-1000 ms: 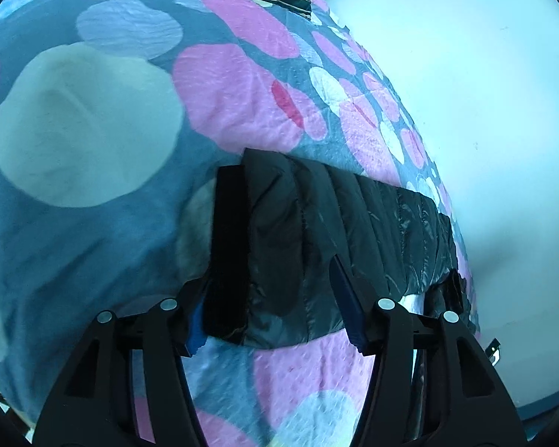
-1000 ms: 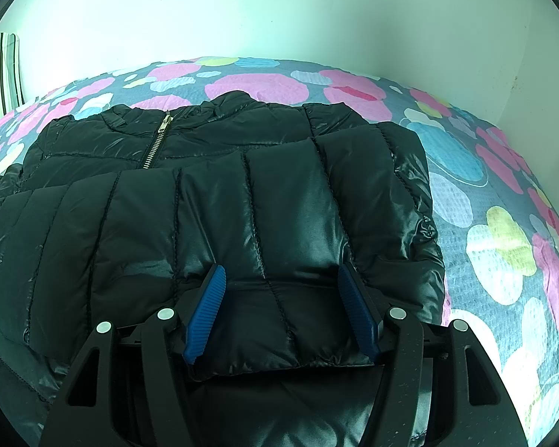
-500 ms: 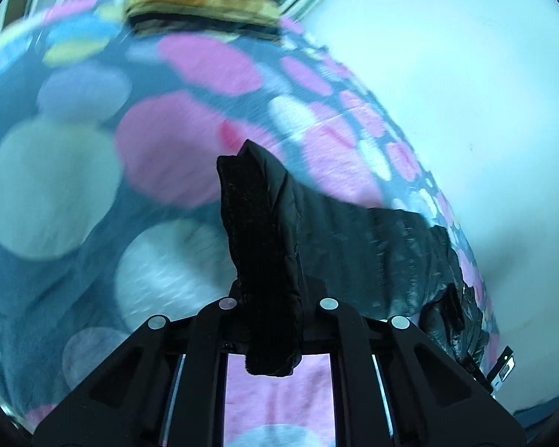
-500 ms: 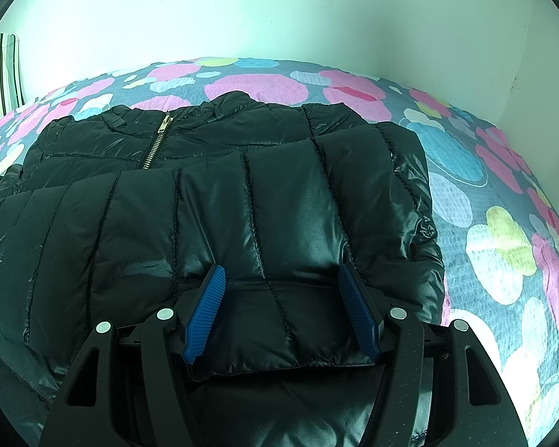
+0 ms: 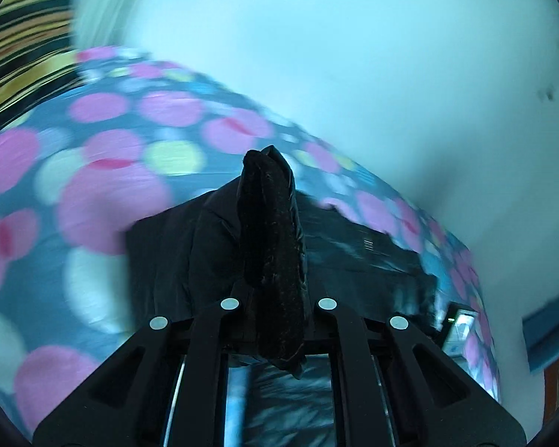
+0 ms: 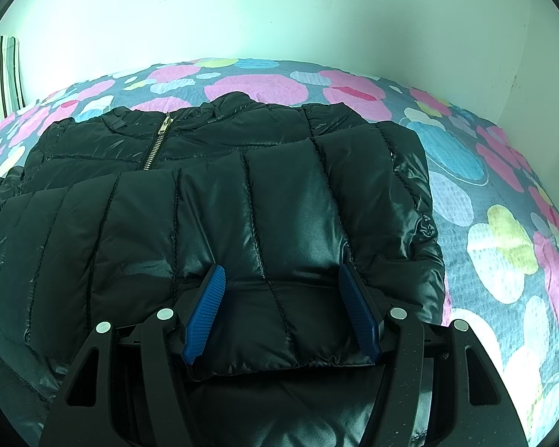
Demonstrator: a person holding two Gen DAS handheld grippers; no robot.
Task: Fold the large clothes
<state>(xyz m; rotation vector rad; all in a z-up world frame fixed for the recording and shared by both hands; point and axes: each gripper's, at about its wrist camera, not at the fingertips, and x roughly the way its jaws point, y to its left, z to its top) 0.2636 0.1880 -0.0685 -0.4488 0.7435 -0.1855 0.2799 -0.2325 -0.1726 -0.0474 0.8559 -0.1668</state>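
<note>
My left gripper (image 5: 275, 320) is clamped on the black cuff (image 5: 272, 246) of the puffer jacket (image 6: 223, 201), its jaws having just closed on it; the cuff stands up at 12 o'clock between them. My right gripper (image 6: 279, 309) sits with jaws apart, blue pads (image 6: 205, 313) straddling the other sleeve, which lies folded across the chest, touching but not pinching it. The jacket lies zipped and face up on the spotted bedspread (image 6: 503, 231). To do this fold well, I judge I should carry the cuff flat across the chest towards 3 o'clock, keeping the sleeve untwisted, while my right pads pin the body. I see 0 containers here
</note>
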